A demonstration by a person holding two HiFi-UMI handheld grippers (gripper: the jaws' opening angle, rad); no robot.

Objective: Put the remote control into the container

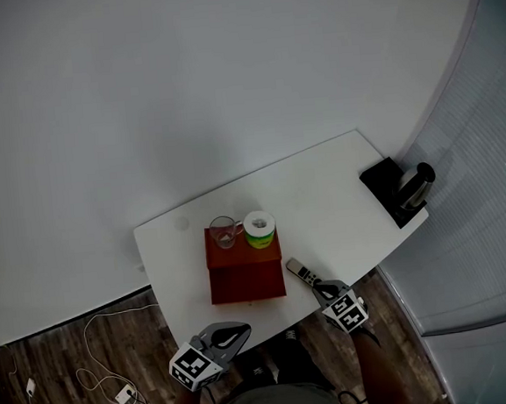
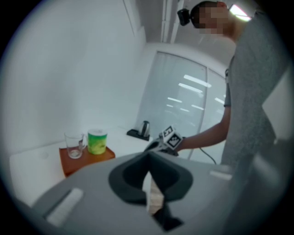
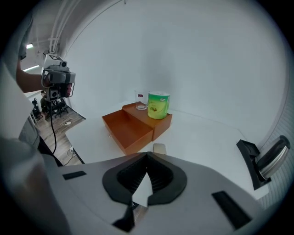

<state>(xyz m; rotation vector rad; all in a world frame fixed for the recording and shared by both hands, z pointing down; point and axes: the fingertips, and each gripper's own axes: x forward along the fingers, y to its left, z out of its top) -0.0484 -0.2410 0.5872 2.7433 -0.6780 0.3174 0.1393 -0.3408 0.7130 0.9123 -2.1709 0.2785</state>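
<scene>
**Remote control (image 1: 299, 270) lies on the table, not yet in the container (image 1: 247, 282)**

The right gripper (image 3: 148, 154) has its jaws brought together, tip to tip, with nothing held between them. It points down at the near end of the remote. The remote lies flat on the white table (image 1: 322, 191) just past those tips, and from here I can't tell whether they touch it. It sits slantwise just beside the right side of the orange-brown container, apart from it. The container's near half is an open tray and its far half is a raised closed block. On that block a glass mug (image 1: 224, 232) and a green cylinder (image 1: 260, 229) with a white top stand side by side. The left gripper (image 2: 148, 154) is likewise closed on nothing. It is held off the table's near edge, over the wooden floor (image 1: 73, 362), well apart from the remote. At the table's far right corner a kettle (image 1: 416, 185) rests on a black base (image 1: 381, 181).
</scene>
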